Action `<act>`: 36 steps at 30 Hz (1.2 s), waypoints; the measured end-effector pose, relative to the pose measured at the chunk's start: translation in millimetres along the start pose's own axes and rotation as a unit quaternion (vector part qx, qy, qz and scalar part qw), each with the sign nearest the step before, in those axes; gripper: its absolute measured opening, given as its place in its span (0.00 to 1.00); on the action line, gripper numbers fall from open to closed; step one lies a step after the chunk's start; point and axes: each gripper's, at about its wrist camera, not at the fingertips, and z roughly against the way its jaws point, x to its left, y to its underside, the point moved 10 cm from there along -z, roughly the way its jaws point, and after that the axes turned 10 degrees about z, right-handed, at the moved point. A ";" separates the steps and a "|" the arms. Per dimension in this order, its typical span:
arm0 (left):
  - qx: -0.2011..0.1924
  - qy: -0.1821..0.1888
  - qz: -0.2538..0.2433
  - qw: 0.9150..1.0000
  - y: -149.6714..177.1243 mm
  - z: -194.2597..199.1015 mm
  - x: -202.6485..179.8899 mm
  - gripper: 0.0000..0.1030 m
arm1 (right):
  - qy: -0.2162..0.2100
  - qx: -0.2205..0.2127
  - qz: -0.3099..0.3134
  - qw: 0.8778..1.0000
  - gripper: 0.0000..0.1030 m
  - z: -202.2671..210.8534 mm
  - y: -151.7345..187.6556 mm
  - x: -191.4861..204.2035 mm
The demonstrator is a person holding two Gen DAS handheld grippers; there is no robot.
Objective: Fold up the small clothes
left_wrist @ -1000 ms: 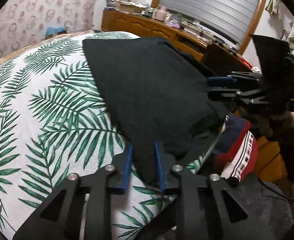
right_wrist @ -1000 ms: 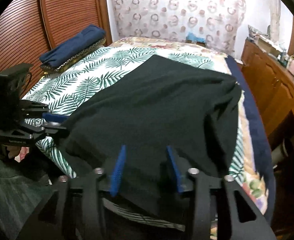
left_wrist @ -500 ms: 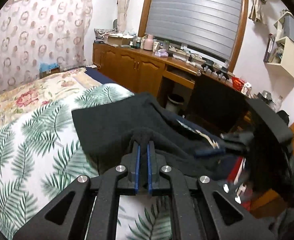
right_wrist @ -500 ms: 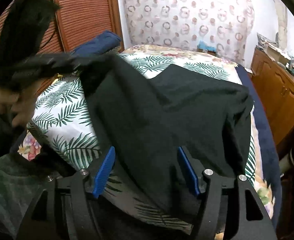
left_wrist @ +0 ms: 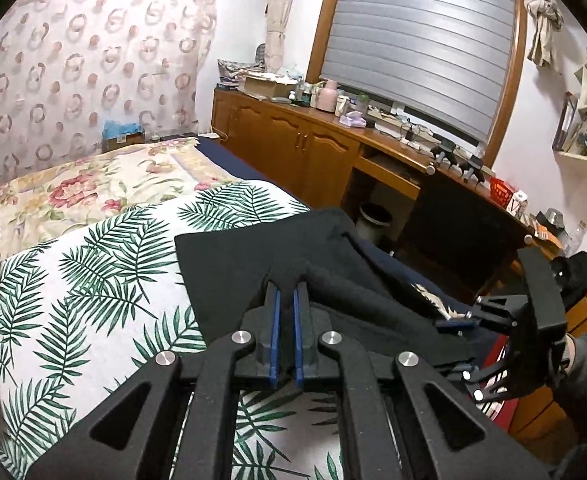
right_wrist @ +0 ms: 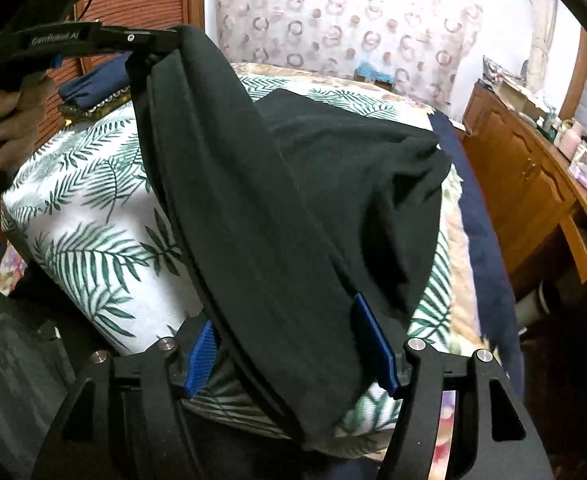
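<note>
I see the left hand-held gripper (left_wrist: pixel 286 292) w/ jaws nearly shut, pinching a fold of the black garment (left_wrist: pixel 253 264) and holding that corner raised above the bed (left_wrist: pixel 73 280). In the right wrist view it sits top left, cloth hanging down from it. Right hand-held gripper (right_wrist: pixel 289 344): jaws about half open, have just been closing; the taut garment edge runs between the blue pads (right_wrist: pixel 369 336), but I can't tell if they press on it. Rest of garment lies on the leaf-print sheet, toward the bed's right side. Wooden cabinet (left_wrist: pixel 293 148) stands far right.
</note>
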 end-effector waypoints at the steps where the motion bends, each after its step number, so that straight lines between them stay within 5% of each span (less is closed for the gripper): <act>1: 0.001 0.001 0.001 1.000 -0.8 -0.6 1.2 0.06 | 0.001 0.005 0.007 1.000 0.39 -1.4 0.3 0.0; 5: -0.003 -0.007 0.001 1.000 -6.4 -1.9 8.2 0.06 | -0.004 0.003 0.030 1.000 0.16 -1.1 -10.6 -4.9; 14: -0.009 -0.047 0.018 0.999 -40.2 -24.8 46.0 0.06 | 0.031 -0.061 0.048 0.996 0.15 9.1 -95.6 -64.6; 25: 0.040 -0.089 0.039 0.994 -47.0 -90.9 93.4 0.06 | -0.043 -0.041 0.000 0.998 0.15 -71.8 -134.0 -113.8; 28: 0.048 -0.088 0.039 0.994 -45.9 -100.2 97.1 0.07 | -0.055 -0.045 -0.018 0.997 0.23 -79.7 -139.8 -126.8; 32: 0.028 -0.098 0.030 0.994 -55.3 -96.2 100.3 0.30 | -0.047 -0.061 -0.044 0.996 0.29 -79.9 -149.6 -147.7; 36: 0.027 -0.082 0.027 0.996 -61.2 -92.9 98.7 0.47 | 0.025 -0.063 -0.067 0.995 0.29 -80.0 -155.2 -178.4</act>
